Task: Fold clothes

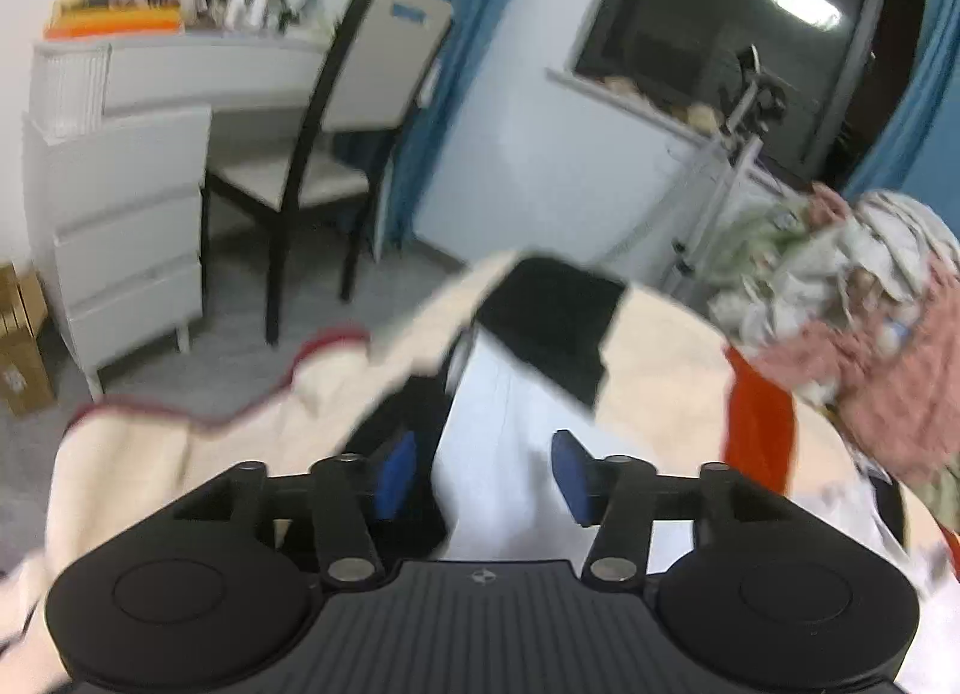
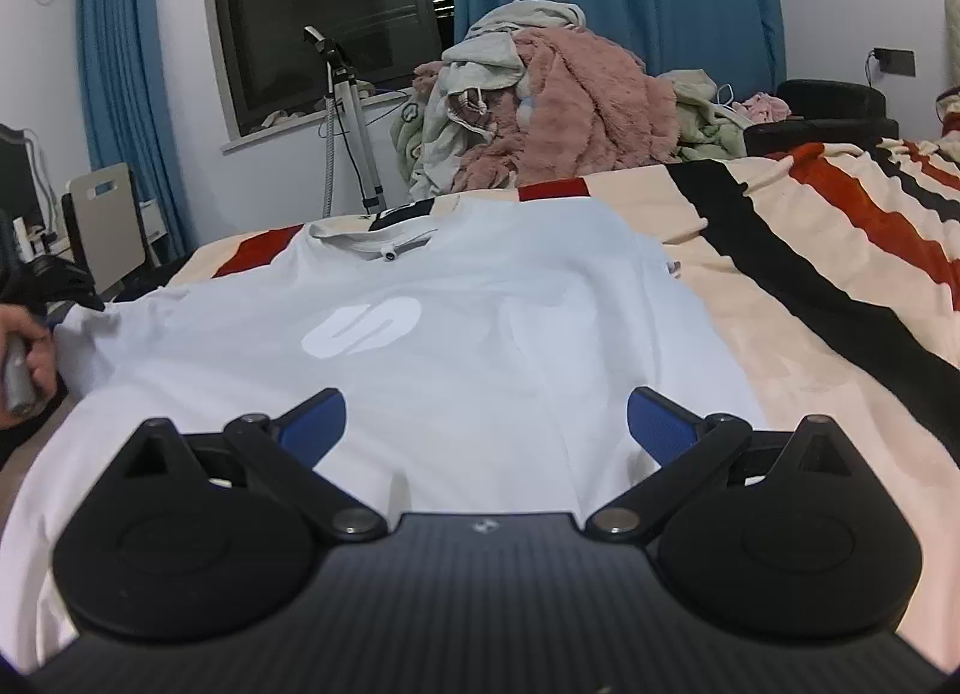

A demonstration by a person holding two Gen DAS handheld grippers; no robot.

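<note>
A white T-shirt [image 2: 456, 346] with a pale logo lies spread flat on a striped blanket [image 2: 828, 298], collar at the far end. My right gripper [image 2: 486, 424] is open and empty, low over the shirt's near hem. My left gripper [image 1: 483, 472] is open, its blue pads on either side of a raised fold of the white shirt [image 1: 498, 430] at the shirt's left sleeve. In the right wrist view the left gripper and the hand holding it [image 2: 30, 334] show at the far left, by the sleeve.
A heap of pink and pale clothes [image 2: 552, 105] sits at the far end of the bed. A tripod [image 2: 348, 117] stands by the window. A chair [image 1: 336, 153] and a white dresser [image 1: 120, 214] stand left of the bed.
</note>
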